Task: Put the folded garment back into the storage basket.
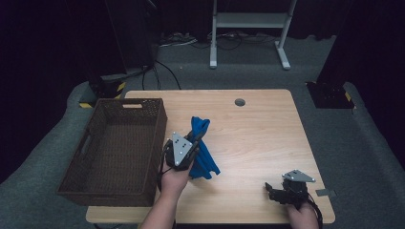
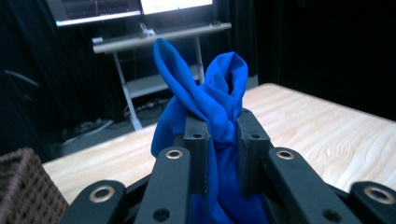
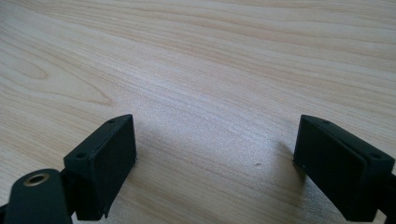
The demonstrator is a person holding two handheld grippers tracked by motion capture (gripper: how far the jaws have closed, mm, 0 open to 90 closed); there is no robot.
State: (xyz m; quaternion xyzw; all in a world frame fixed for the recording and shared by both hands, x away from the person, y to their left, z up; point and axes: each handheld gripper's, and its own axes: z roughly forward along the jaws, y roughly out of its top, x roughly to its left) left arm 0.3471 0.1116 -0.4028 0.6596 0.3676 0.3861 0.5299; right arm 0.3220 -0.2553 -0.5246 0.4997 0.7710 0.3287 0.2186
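A blue cloth [image 1: 202, 148] is bunched up in the middle-left of the wooden table [image 1: 258, 133], just right of the basket. My left gripper [image 1: 195, 141] is shut on it; in the left gripper view the blue cloth [image 2: 205, 102] is pinched between the two black jaws and two loops of it stick up above them. My right gripper [image 1: 270, 189] rests low at the table's front right, open. In the right gripper view my right gripper [image 3: 215, 154] has its jaws spread wide over bare wood, nothing between them.
A dark brown wicker basket [image 1: 90, 186] stands at the table's left edge, right beside the left hand. A small round hole [image 1: 239, 102] is near the table's far edge. A white stand [image 1: 248, 21] and cables are on the floor behind.
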